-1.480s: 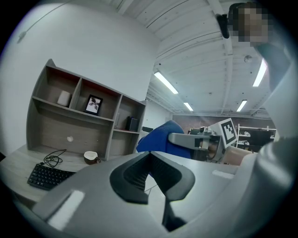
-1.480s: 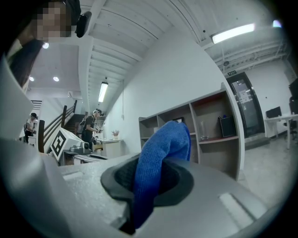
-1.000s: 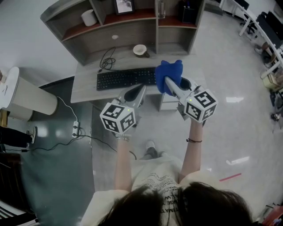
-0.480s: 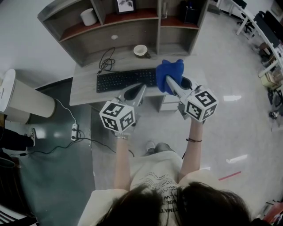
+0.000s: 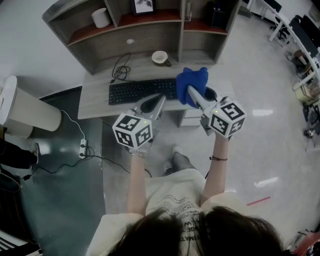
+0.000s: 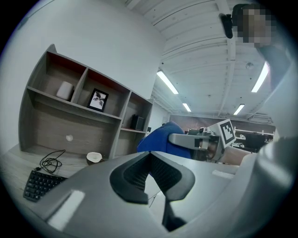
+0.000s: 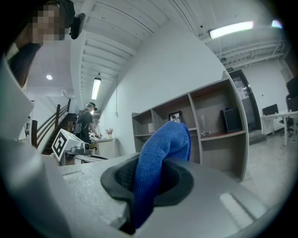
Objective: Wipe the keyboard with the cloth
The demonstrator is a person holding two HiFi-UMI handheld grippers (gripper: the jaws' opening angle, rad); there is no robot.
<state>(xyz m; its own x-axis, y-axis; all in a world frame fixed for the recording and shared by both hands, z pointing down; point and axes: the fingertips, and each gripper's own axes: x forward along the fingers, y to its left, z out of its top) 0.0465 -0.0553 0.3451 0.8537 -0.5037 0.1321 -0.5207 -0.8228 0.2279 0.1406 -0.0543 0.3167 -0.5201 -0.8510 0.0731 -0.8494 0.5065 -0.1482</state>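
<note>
A black keyboard lies across the grey desk; its end also shows in the left gripper view. My right gripper is shut on a blue cloth, held in the air over the keyboard's right end. In the right gripper view the cloth bulges up between the jaws of that gripper. My left gripper hovers over the desk's front edge, just below the keyboard, its jaws together with nothing in them. It sees the cloth to its right.
A hutch of shelves stands at the desk's back, holding a picture frame and a white pot. A small bowl and a coiled cable lie behind the keyboard. A white bin and power strip are at left.
Both grippers stay nearly where they were, the cloth still held. The person's foot below the desk has shifted to the right.
</note>
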